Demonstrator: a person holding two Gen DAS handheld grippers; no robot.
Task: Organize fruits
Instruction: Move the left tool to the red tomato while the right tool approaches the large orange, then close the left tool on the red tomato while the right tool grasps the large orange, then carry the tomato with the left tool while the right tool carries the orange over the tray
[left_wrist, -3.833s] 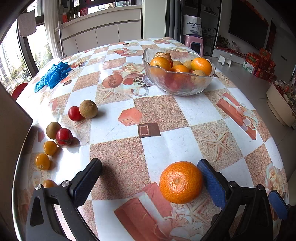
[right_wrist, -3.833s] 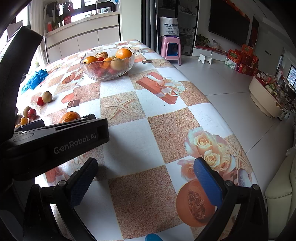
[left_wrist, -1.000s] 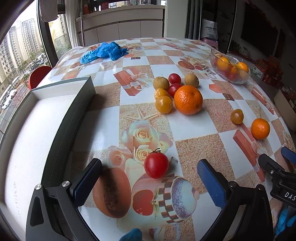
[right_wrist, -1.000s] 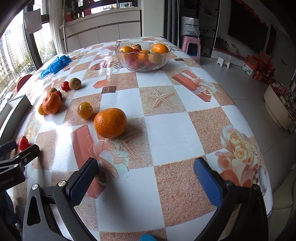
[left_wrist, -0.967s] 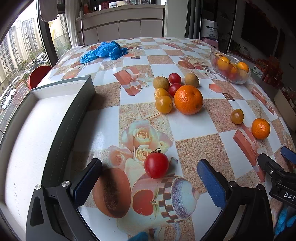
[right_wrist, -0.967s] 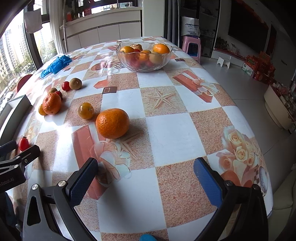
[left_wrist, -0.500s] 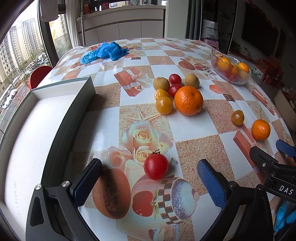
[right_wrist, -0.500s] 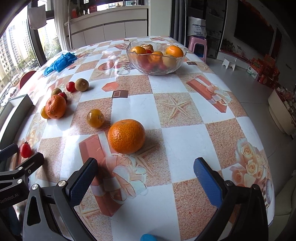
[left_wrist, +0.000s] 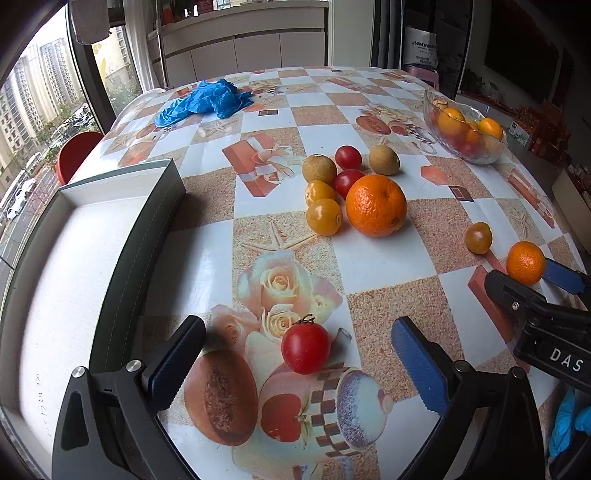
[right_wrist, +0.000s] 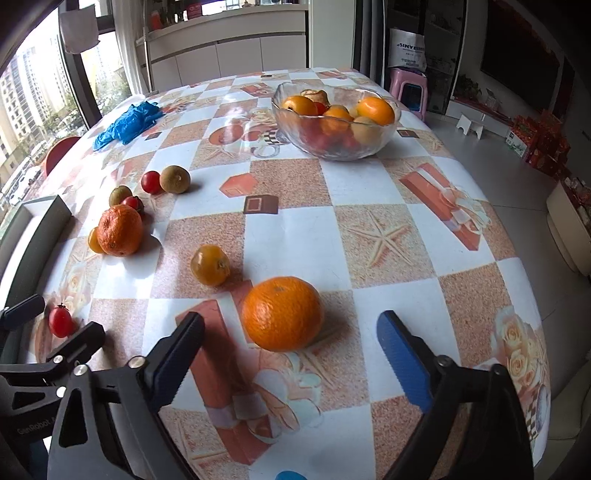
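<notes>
I have both tools low over the surface (right_wrist: 295, 229), each lined up on its own fruit so I can pick two at once. My left tool (left_wrist: 295, 354) has its jaws wide apart with the small red tomato (left_wrist: 306, 347) sitting between them, touching neither pad. My right tool (right_wrist: 290, 347) is spread just as wide around the orange (right_wrist: 282, 313), which rests on the surface slightly closer to the left finger; nothing is gripped yet.

The grey tray (left_wrist: 122, 258) lies just to the left of the tomato, so I judge that is where the left pick goes. The glass bowl (right_wrist: 334, 147), already holding oranges and other fruit, stands well beyond the orange at the far side, a likely home for it.

Between the two sit the loose fruits: a larger orange (left_wrist: 376, 210) in a cluster with yellow and red tomatoes and brownish round fruit, and one yellow tomato (right_wrist: 209, 265) near my right tool's left finger. That one could get nudged if I close carelessly. A crumpled blue glove (left_wrist: 207, 101) lies far off, out of the way. The two tools are near each other, so I should lift them one after the other.
</notes>
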